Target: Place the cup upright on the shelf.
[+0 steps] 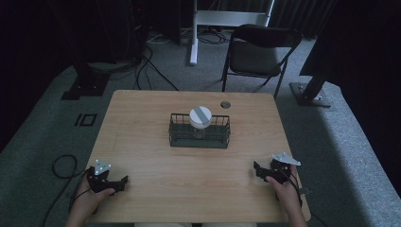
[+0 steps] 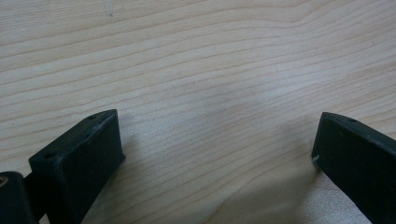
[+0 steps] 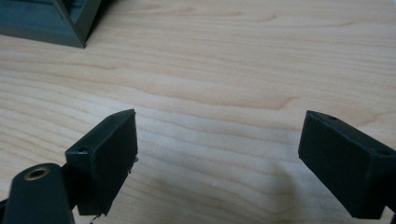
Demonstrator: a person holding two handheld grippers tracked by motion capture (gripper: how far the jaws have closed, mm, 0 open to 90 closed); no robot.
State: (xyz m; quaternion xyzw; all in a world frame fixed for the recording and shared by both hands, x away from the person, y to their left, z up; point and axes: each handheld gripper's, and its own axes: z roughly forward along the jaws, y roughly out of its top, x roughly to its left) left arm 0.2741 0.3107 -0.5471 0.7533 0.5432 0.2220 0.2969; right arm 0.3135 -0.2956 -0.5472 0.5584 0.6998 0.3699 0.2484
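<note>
Both grippers, left gripper (image 1: 124, 180) and right gripper (image 1: 257, 169), rest spread and empty at frame bottom; approach the centre basket (image 1: 199, 137) squarely, slowly.

Lab: rig stands (image 1: 314, 90), floor cables (image 1: 146, 66)

The desk (image 1: 156, 142) is viewed from above, looking forward and down. Close, low views along each hand-held gripper are given; the desk's wood surface is shared.
</note>
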